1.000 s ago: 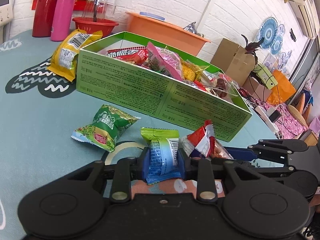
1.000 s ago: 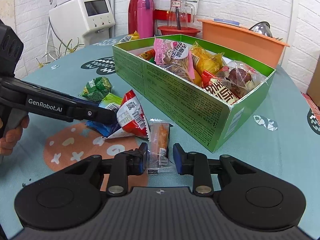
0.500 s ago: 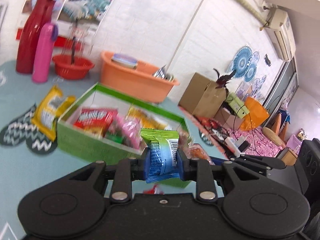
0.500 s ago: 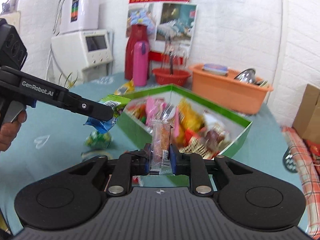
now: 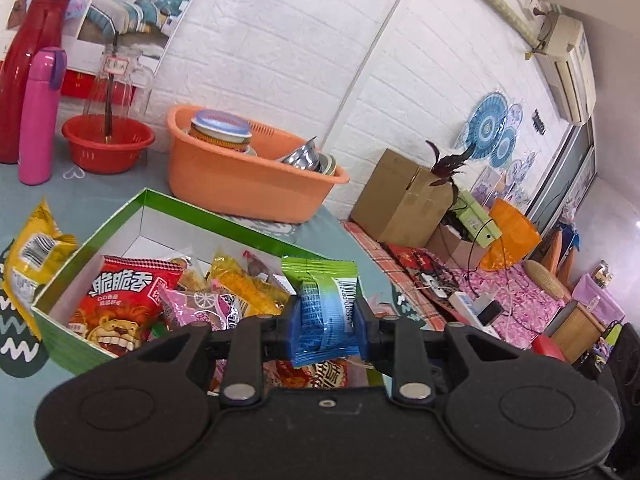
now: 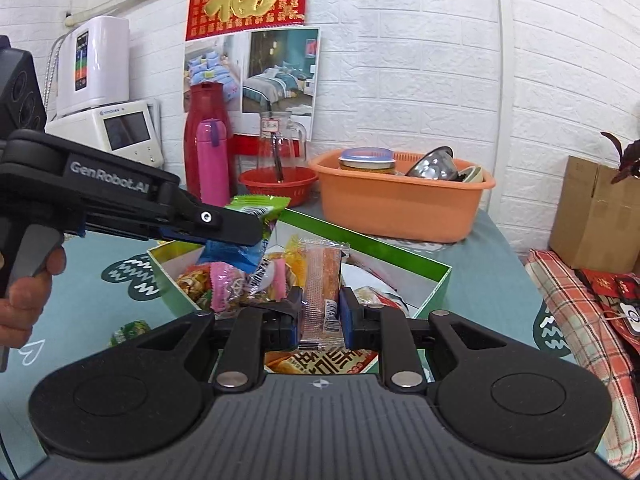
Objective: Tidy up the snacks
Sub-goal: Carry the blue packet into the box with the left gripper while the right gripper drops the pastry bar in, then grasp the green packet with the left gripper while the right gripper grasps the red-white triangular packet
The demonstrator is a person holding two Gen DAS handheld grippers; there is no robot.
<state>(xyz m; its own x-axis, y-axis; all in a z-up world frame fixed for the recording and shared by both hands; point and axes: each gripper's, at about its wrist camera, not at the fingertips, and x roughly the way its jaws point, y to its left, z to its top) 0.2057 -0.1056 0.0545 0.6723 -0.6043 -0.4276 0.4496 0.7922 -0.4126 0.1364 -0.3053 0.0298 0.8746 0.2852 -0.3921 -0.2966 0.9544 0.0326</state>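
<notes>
My left gripper is shut on a green-and-blue snack packet, held upright above the near side of the green snack box. The box holds several packets, among them a red lion bag. My right gripper is shut on a clear wrapper with an orange snack stick, also above the green box. In the right wrist view the left gripper reaches in from the left with its packet over the box.
A yellow bag lies left of the box. Behind it stand an orange basin, a red basket, a pink bottle and a red flask. A green packet lies on the teal tablecloth. A person's hand grips the left handle.
Both grippers rose from the tabletop with their packets and moved over the green box. The right gripper closed on the snack stick. The red-and-white packet stayed behind, out of view.
</notes>
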